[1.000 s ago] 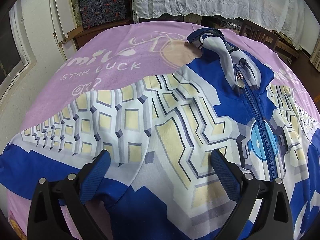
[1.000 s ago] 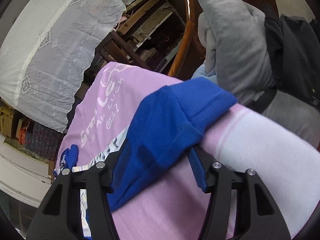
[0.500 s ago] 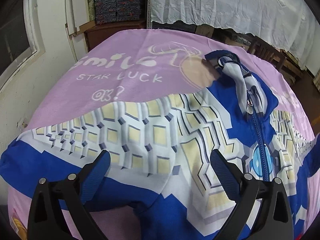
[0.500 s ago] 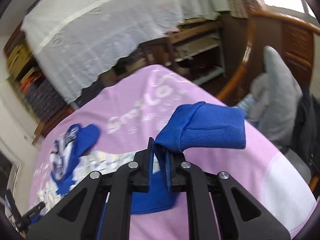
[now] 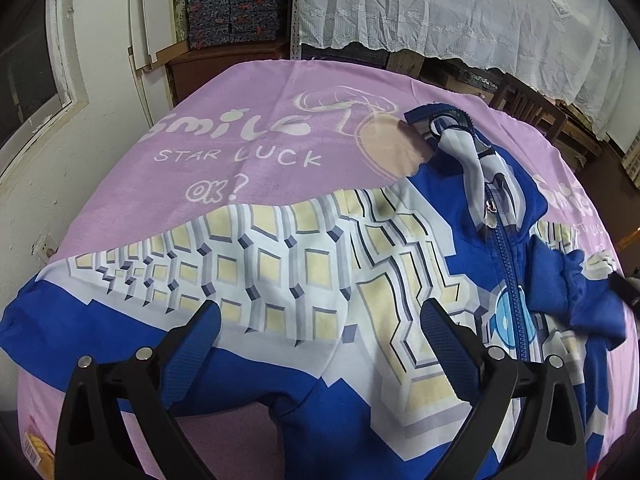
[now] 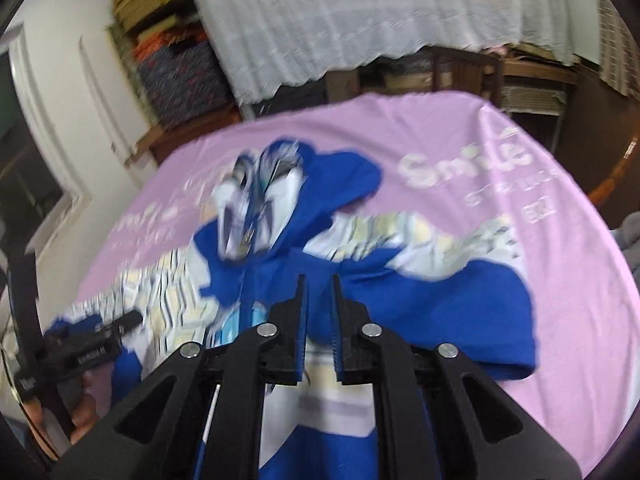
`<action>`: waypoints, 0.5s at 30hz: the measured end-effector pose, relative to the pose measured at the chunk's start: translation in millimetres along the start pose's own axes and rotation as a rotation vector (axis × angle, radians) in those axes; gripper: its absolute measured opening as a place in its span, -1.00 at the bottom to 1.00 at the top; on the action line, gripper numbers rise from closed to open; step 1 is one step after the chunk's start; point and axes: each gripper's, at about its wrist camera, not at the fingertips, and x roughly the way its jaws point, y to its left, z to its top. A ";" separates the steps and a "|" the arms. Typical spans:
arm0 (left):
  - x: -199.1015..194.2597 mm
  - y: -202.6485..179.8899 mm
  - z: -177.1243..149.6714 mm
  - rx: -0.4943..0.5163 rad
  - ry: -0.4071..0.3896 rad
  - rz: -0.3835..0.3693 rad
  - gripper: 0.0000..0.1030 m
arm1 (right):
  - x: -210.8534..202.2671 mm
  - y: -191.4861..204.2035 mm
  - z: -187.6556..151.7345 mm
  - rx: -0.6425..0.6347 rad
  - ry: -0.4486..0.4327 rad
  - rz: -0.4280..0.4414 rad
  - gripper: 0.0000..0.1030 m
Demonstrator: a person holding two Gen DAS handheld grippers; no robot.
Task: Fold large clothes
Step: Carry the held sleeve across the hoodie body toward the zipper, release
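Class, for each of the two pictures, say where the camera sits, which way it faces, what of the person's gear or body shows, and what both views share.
Left wrist: on the left gripper, looking down over open fingers at the jacket on the pink sheet.
Right wrist: on the right gripper, fingers shut on the blue sleeve; blurred; the left gripper and a hand show at lower left.
Shared: jacket, zipper, sheet, lace curtain.

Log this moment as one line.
task: fold | item: blue zip-up jacket with white-and-yellow block print on pink printed sheet | left gripper: open, above jacket | right gripper: shut on blue sleeve cuff
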 end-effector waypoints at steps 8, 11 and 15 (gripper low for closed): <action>-1.4 -18.5 -8.4 0.077 0.017 -0.088 0.93 | -7.1 -17.4 -22.0 -0.005 0.060 0.062 -0.42; -2.2 -35.8 -7.4 0.098 0.056 -0.188 0.93 | -29.8 -33.9 -10.5 -0.006 -0.024 0.008 -0.10; -4.0 -77.7 3.8 0.165 0.105 -0.302 0.93 | -39.0 -66.7 8.5 0.045 -0.100 0.010 0.05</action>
